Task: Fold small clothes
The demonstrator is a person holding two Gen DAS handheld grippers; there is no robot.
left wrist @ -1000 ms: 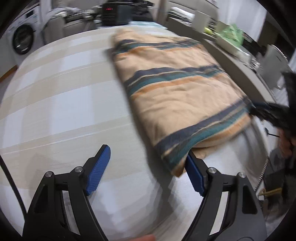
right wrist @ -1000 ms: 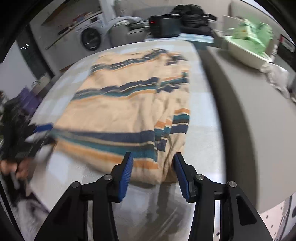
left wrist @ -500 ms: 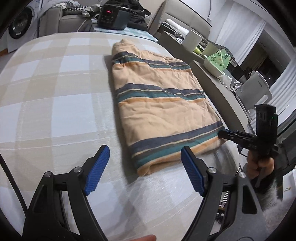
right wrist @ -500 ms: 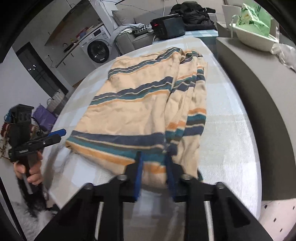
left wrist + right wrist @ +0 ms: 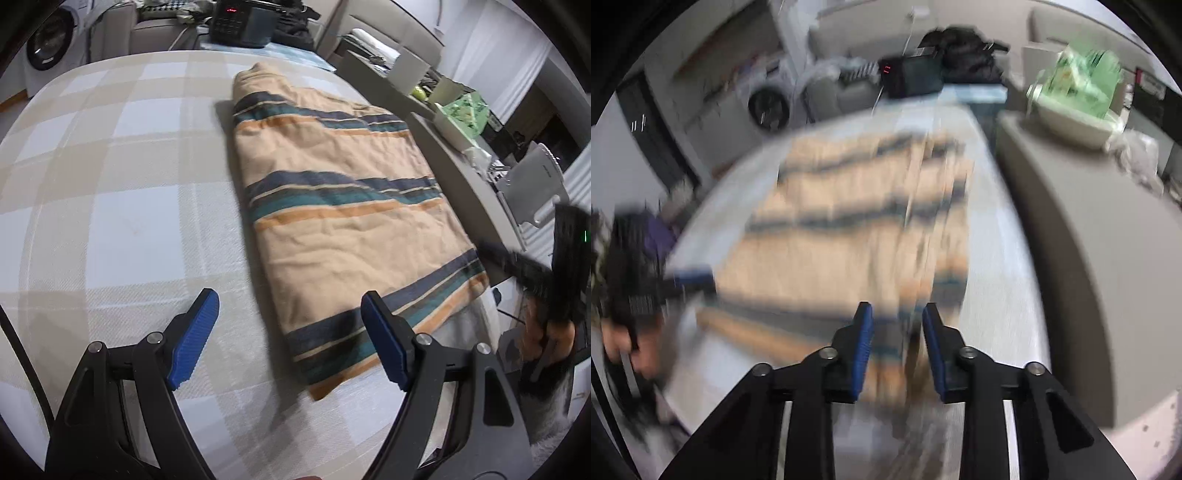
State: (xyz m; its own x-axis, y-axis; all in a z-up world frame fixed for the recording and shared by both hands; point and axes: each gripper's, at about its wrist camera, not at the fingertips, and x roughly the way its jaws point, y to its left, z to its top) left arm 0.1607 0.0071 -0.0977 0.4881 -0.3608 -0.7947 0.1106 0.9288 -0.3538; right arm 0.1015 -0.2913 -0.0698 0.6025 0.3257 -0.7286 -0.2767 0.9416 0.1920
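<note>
A peach garment with navy, teal and orange stripes (image 5: 343, 229) lies folded lengthwise on the checked table (image 5: 110, 184). My left gripper (image 5: 291, 332) is open, hovering over the garment's near left corner. In the right wrist view, which is blurred, the garment (image 5: 857, 229) lies ahead and my right gripper (image 5: 897, 339) has its jaws partly apart around the near hem; I cannot tell whether they grip it. The right gripper also shows in the left wrist view (image 5: 546, 273) at the garment's right corner.
A grey counter (image 5: 461, 177) runs along the table's right side with a green-filled white tub (image 5: 461, 114). A dark radio (image 5: 240, 18) and a washing machine (image 5: 44, 48) stand beyond the far edge.
My right gripper's jaws were nearly shut on the hem half a second ago and are now wider apart, with the view shaking. My left gripper moved closer to the garment's near corner, staying open.
</note>
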